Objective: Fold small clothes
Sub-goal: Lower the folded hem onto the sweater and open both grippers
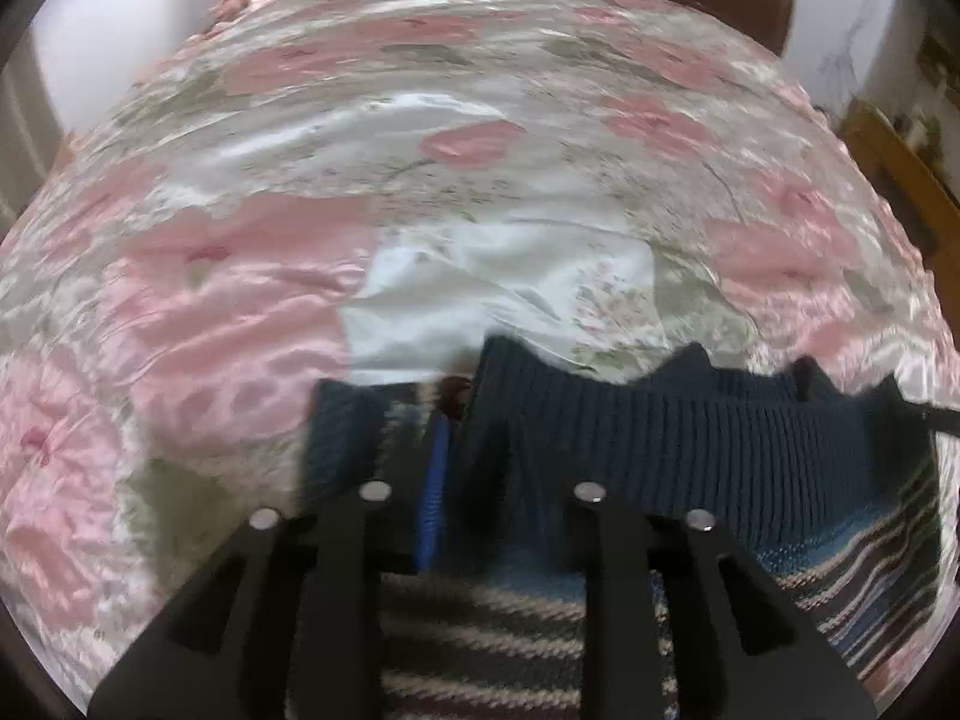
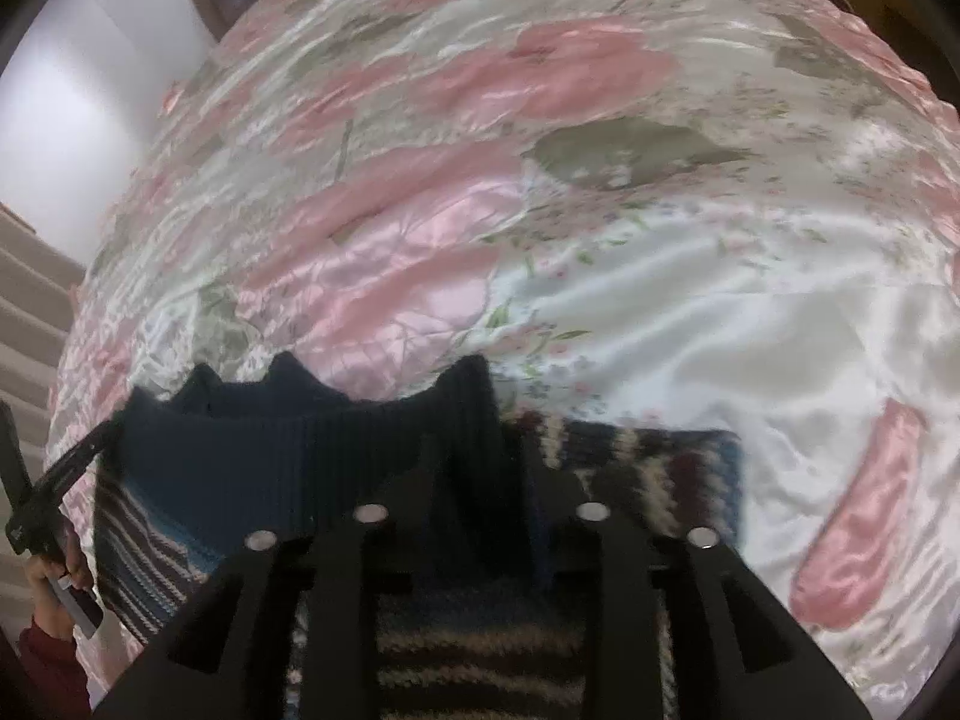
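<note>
Over the floral satin bedspread [image 1: 480,192], both grippers hold a knitted sweater [image 1: 690,438] by its navy ribbed edge, at 6 o'clock in each view. The left gripper [image 1: 474,420] and right gripper [image 2: 510,450] each have fingers clenched on it. Uneven pulls could let the slack edge sag or slip. Below the rib run brown, cream and blue stripes.
</note>
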Motion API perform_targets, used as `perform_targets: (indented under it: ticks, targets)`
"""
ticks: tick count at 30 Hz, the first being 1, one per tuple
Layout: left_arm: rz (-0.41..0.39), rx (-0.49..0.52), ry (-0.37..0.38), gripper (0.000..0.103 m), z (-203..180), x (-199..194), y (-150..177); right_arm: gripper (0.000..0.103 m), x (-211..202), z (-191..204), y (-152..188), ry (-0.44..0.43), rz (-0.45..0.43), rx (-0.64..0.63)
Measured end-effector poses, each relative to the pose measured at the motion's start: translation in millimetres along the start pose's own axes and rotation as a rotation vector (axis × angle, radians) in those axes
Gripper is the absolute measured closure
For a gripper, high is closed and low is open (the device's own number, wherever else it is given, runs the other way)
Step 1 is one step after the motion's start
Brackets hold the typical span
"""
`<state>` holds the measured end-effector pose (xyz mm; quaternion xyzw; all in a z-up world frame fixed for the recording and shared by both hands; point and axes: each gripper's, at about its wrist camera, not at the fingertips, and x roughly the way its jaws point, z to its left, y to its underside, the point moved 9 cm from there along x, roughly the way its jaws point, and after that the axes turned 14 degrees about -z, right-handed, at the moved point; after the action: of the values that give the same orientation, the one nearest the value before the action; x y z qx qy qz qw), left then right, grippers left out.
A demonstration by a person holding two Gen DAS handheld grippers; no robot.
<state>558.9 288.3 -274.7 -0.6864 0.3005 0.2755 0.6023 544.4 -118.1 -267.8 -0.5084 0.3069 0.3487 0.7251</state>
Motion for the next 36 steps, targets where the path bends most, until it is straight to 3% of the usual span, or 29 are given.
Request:
perform_targets:
  ticks: [2,5,8,11,18,19,23,24,28,34,36]
  targets:
    - [-0.018,-0.008,-0.023,0.072,7.2,-13.8,-4.4,0.066,-17.5,-6.6,2.0,-0.015,-0.004,0.015]
    - [-0.025,0.002,0.010,0.070,2.3,-42.3,0.3,0.062,-47.8,-9.2,12.2,-0.047,-0.008,-0.020]
    - [-0.013,0.040,0.073,0.061,-16.4,-71.2,22.9,0.058,-81.7,-13.0,41.2,-0.072,0.009,-0.078]
    - [0.026,0.073,0.132,0.061,-38.4,-87.9,55.0,0.057,-109.4,-24.7,86.6,-0.083,0.056,-0.119]
    - [0.077,0.122,0.174,0.061,-76.0,-89.4,102.2,0.057,-123.2,-34.3,160.7,-0.139,0.160,-0.161]
    - [0.086,0.124,0.172,0.061,-79.1,-87.7,106.0,0.059,-121.9,-33.6,165.6,-0.138,0.168,-0.174]
    - [0.121,0.129,0.158,0.061,-83.7,-78.5,121.6,0.088,-122.6,-29.1,169.4,-0.124,0.166,-0.233]
    - [0.122,0.136,0.153,0.061,-83.6,-76.6,124.5,0.090,-125.0,-29.7,169.4,-0.131,0.165,-0.229]
    - [0.130,0.133,0.149,0.061,-80.7,-74.3,128.5,0.091,-134.3,-40.2,168.2,-0.136,0.160,-0.194]
    - [0.117,0.123,0.144,0.060,-78.8,-67.9,138.3,0.090,-116.7,-53.4,181.2,-0.139,0.195,-0.126]
    - [0.112,0.132,0.135,0.061,-80.3,-69.5,137.6,0.081,-120.1,-53.4,178.1,-0.153,0.196,-0.113]
